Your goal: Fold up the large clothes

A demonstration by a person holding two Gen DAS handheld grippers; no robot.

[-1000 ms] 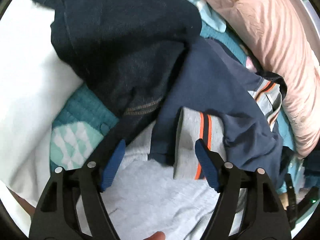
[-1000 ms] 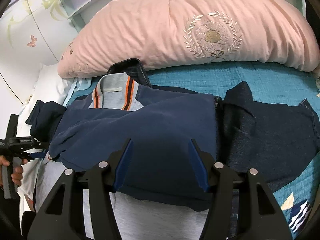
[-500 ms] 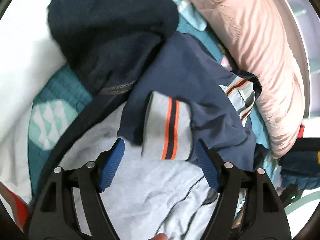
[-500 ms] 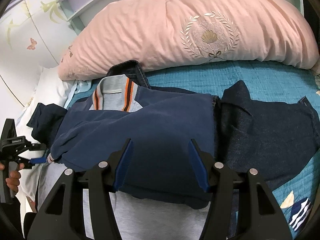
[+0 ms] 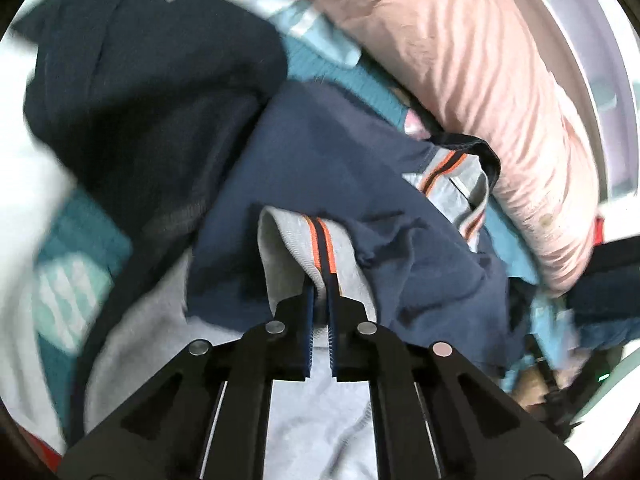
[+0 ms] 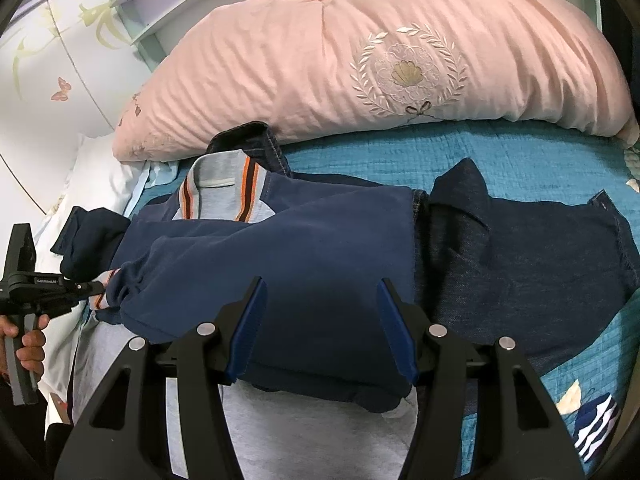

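Left gripper [image 5: 319,300] pinches the jacket's striped cuff [image 5: 320,248]; right gripper [image 6: 320,328] spread above it.

Navy jacket [image 6: 312,248] with grey, orange-striped cuff [image 5: 320,248]; pink pillow [image 6: 360,60], probably floral-embroidered.

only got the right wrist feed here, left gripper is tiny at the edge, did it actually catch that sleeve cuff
Observer: Yes. On the left wrist view the left gripper is shut on the grey cuff, pinching it at the orange and dark stripe.
Operator: whole cuff or just an edge
Observer: Just the near edge; the rest of the cuff stands up beyond the fingers, with the navy sleeve bunched behind it.
Operator: anything under it
Observer: Light grey fabric of the same jacket lies below the gripper.
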